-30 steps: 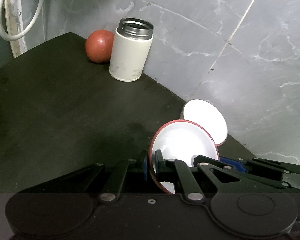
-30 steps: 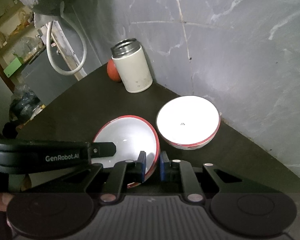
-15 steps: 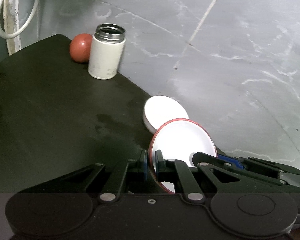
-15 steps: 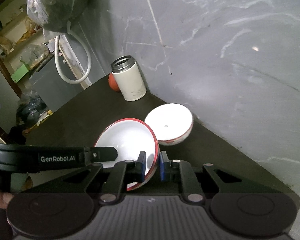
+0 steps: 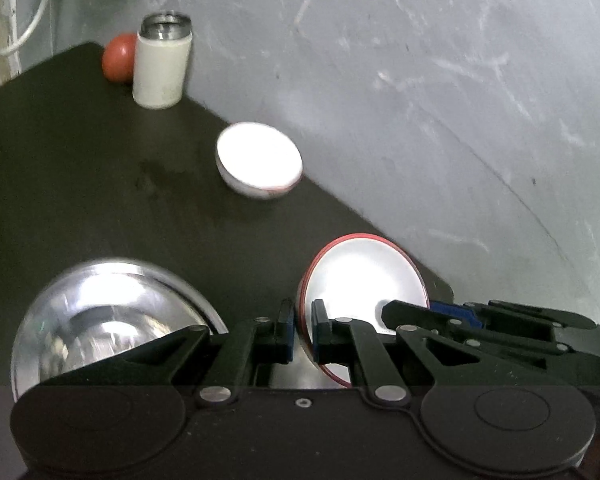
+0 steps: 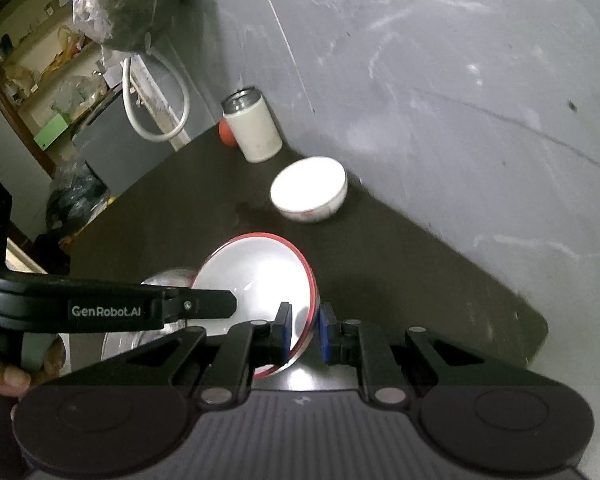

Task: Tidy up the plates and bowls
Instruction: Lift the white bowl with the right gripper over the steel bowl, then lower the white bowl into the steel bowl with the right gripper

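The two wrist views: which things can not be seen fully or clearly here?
- Shiny steel bowl: left wrist view, lower part hidden by the left gripper.
- Red-rimmed white bowl: right wrist view, bottom hidden behind the right gripper.
- Red ball: partly behind the white canister.
- Small white bowl: blurred.

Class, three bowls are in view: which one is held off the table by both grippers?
The red-rimmed bowl, tilted and pinched at opposite rim edges by both grippers. The white bowl sits near the wall; the steel bowl lies below.
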`<state>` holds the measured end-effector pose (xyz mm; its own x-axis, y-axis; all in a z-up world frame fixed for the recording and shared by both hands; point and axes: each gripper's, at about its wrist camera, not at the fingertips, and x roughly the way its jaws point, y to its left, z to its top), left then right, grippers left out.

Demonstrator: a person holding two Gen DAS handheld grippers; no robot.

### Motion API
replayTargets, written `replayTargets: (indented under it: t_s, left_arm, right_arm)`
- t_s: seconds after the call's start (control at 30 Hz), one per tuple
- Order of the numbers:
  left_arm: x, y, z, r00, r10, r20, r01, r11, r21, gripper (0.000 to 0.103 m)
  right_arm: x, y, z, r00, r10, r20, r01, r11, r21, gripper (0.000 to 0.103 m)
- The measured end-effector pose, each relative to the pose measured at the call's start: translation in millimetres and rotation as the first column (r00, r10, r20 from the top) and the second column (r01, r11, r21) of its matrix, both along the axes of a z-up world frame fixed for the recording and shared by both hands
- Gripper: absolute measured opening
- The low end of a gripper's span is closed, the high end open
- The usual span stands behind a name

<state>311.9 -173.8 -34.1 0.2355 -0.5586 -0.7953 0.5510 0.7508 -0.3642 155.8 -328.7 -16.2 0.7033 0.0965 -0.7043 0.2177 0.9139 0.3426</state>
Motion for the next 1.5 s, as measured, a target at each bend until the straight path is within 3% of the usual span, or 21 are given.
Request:
replayTargets:
  t_s: [0.4,1.5]
  left_arm:
    - [-39.5,0.3,-24.5,0.993,-0.028,-0.113,0.035,0.997,0.063,0.007]
    - [-39.4,-7.8,-31.2,0.991,0.073,-0.114,-0.059,0.991,0.116,0.008]
  right_arm:
    - [-31.7,-0.9,-18.3,0.995,0.043,-0.087,-0.041,0.999,0.016,0.016]
    - [-18.4,-8.4,-31.6,0.982,0.136,-0.128,-0.132,0.99,0.039,0.016]
